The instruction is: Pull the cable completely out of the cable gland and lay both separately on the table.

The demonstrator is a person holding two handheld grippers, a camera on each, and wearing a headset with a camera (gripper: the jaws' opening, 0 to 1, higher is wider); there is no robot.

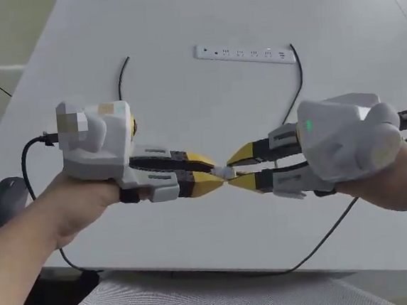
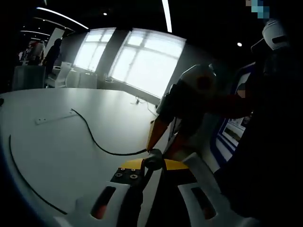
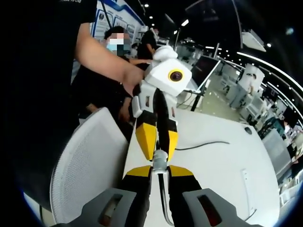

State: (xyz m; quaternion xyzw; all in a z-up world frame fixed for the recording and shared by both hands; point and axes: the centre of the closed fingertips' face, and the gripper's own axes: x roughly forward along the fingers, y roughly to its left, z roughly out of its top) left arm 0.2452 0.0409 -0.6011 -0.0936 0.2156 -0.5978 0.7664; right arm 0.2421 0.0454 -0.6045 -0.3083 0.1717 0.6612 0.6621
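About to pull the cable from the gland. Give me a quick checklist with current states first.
1. Hold of left gripper on cable gland: ok, shut.
2. Hold of right gripper on cable: not ok, it seems; its tips pinch the gland and the cable runs free between its jaws.
3. Cable out of gland: not ok, threaded through.
4. Grippers tip to tip, in line: ok.
5. Bare table for laying down: ok.
6. Distance to power strip: ok, well apart.

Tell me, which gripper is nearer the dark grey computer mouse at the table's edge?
Left. The left gripper hangs just right of the mouse; the right gripper lies beyond it, farther right.
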